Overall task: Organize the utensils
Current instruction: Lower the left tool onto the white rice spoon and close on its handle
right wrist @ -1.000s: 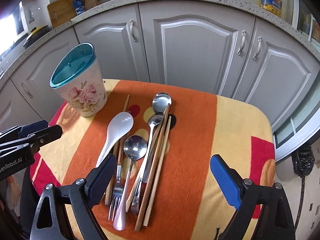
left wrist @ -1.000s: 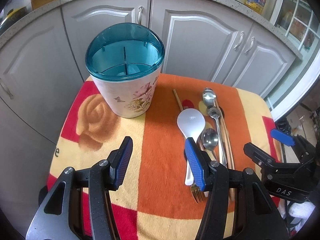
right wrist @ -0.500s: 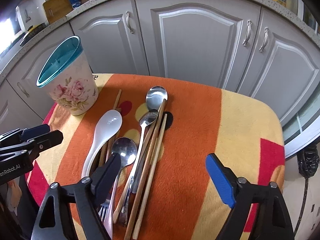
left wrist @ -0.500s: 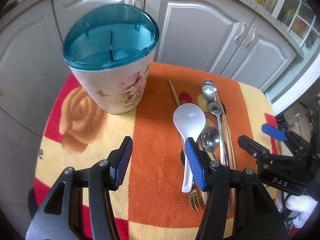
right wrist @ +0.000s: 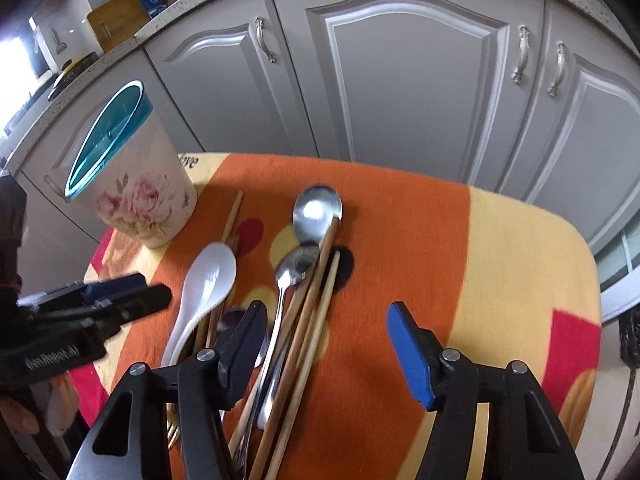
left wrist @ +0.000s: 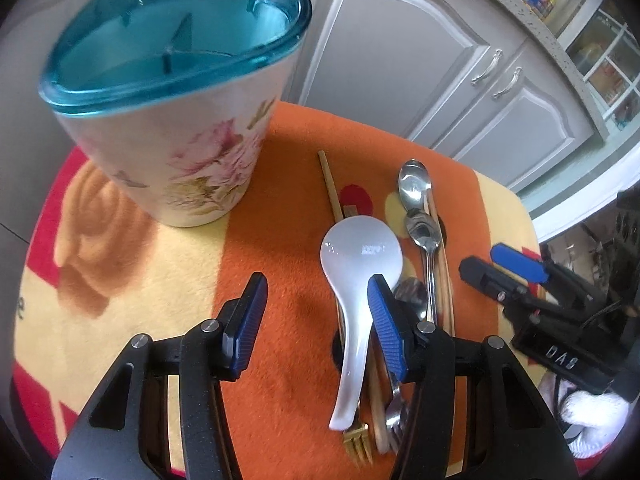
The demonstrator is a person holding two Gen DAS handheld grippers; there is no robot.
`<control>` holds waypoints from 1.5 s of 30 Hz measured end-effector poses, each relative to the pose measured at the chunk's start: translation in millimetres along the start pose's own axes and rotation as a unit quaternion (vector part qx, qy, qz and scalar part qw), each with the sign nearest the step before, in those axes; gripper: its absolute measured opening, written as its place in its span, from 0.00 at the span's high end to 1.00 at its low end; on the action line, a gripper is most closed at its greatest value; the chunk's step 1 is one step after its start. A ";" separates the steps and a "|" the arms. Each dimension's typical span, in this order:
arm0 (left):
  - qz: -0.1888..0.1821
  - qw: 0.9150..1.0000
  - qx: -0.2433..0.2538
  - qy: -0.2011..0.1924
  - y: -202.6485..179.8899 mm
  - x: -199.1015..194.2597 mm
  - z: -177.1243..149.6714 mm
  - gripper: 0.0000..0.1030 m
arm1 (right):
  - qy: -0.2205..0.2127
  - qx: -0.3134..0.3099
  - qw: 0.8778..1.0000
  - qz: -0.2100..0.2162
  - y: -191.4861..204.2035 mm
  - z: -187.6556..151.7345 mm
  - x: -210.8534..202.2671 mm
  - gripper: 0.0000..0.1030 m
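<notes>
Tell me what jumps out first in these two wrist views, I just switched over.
The floral utensil holder with its teal divided rim stands empty at the far left of the bright orange and yellow cloth. To its right lies a loose heap of utensils: a white spoon, metal spoons and wooden chopsticks. Both grippers, left gripper and right gripper, hang open over that heap, holding nothing.

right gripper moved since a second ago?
Yes. The right gripper has dropped closer to the utensil pile, away from the cabinet handles, jaws closing but open, nothing gripped.
</notes>
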State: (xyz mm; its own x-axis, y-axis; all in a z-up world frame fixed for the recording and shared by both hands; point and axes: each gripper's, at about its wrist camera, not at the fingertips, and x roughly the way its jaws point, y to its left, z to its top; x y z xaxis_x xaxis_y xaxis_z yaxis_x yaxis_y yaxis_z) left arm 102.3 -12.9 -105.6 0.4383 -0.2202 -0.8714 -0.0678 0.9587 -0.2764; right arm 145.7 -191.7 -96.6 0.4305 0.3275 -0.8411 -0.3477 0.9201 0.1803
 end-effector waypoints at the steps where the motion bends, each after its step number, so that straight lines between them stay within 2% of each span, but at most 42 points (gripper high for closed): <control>1: -0.001 1.000 -0.004 0.001 0.5 2.4 1.6 0.51 | 0.001 0.000 1.000 0.004 -1.7 3.7 1.6 0.45; 5: -0.002 1.000 -0.018 -0.002 4.6 7.9 7.4 0.51 | 0.003 0.007 1.000 0.022 -4.5 8.1 2.1 0.51; 9: 0.001 1.000 -0.018 0.002 3.5 17.1 10.1 0.51 | 0.015 -0.003 0.999 0.037 4.1 4.7 11.2 0.63; 15: 0.005 1.000 -0.022 0.001 3.2 23.2 8.5 0.51 | 0.032 0.001 0.998 0.058 7.6 9.2 30.2 0.74; 18: 0.012 1.000 -0.020 -0.001 2.3 25.0 9.7 0.61 | 0.040 -0.006 0.998 0.057 10.8 11.2 38.6 0.79; 22: 0.013 1.000 -0.022 -0.001 8.0 24.4 10.8 0.74 | 0.043 -0.021 0.997 0.057 19.0 14.2 37.3 0.81; 25: 0.010 1.000 -0.020 0.003 10.7 24.3 11.1 0.76 | 0.042 -0.044 0.997 0.055 24.8 12.5 29.8 0.81; 28: 0.010 1.000 -0.019 0.004 11.2 23.9 11.2 0.76 | 0.055 -0.053 0.996 0.041 26.4 9.1 34.4 0.81; 35: 0.006 1.000 -0.021 0.013 13.2 21.7 11.9 0.76 | 0.059 -0.041 0.996 0.060 22.4 11.7 45.6 0.81; 39: -0.003 0.999 -0.035 0.017 23.0 16.7 7.1 0.75 | 0.053 -0.052 0.996 0.054 22.2 14.9 46.4 0.88; 41: -0.008 0.999 -0.041 0.017 25.9 16.0 7.6 0.72 | 0.051 -0.054 0.996 0.050 21.7 14.4 43.4 0.94; 43: -0.014 0.999 -0.048 0.014 27.8 16.2 9.5 0.65 | 0.049 -0.048 0.996 0.049 16.1 13.3 38.3 0.95; 45: -0.019 0.998 -0.056 0.012 28.4 16.4 10.8 0.63 | 0.046 -0.037 0.997 0.047 6.9 10.9 33.7 0.95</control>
State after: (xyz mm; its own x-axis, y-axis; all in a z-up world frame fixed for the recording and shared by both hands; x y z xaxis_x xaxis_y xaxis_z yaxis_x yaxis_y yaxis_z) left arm 117.3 12.7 -123.3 0.4207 -0.2623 -0.8685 -0.1516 0.9235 -0.3524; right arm 166.9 -172.0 -118.1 0.3152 0.3876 -0.8663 -0.4455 0.8664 0.2256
